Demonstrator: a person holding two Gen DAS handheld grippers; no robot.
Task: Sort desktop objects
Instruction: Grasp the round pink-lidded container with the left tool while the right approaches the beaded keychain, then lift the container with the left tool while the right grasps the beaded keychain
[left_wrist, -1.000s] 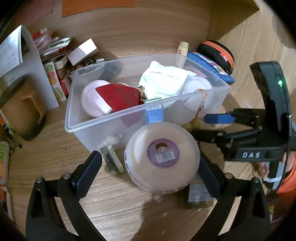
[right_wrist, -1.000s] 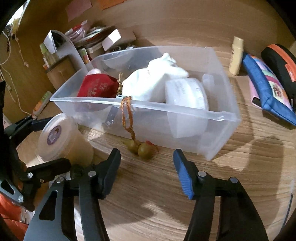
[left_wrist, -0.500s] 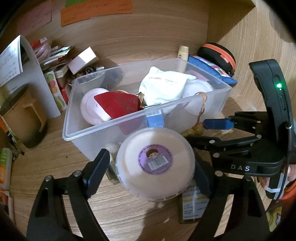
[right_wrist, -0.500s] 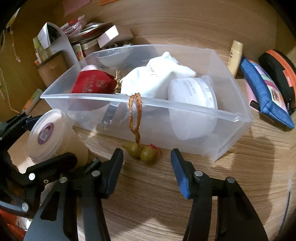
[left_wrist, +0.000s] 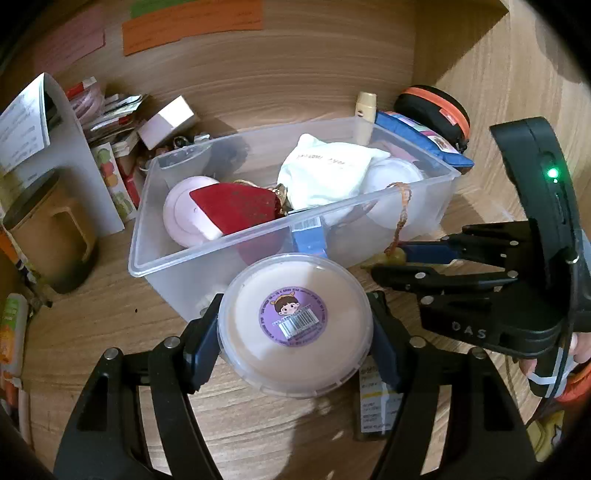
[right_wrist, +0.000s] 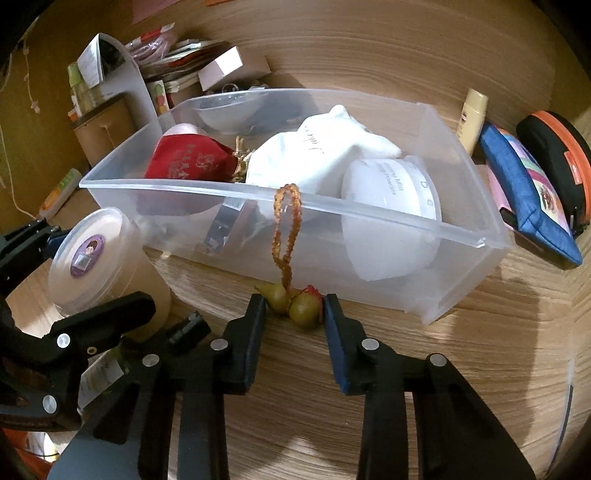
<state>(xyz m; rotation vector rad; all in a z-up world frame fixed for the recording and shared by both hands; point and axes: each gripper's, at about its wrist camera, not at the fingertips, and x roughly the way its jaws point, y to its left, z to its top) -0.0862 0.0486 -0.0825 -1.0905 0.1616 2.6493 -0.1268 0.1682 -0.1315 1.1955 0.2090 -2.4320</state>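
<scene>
Now both claws grip things on the table in front of the clear bin (right_wrist: 388, 216).
Left claw (left_wrist: 295, 325) pinches the round lidded tub (left_wrist: 295, 323); right claw (right_wrist: 294, 308) presses on the olive-green charm (right_wrist: 295, 301), whose orange cord (right_wrist: 286, 221) hangs over the bin's front rim.

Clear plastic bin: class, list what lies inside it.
Inside the clear plastic bin: a red pouch, a white cloth bag, a white round jar and a pink round case. Whatever lies beneath them is covered.
</scene>
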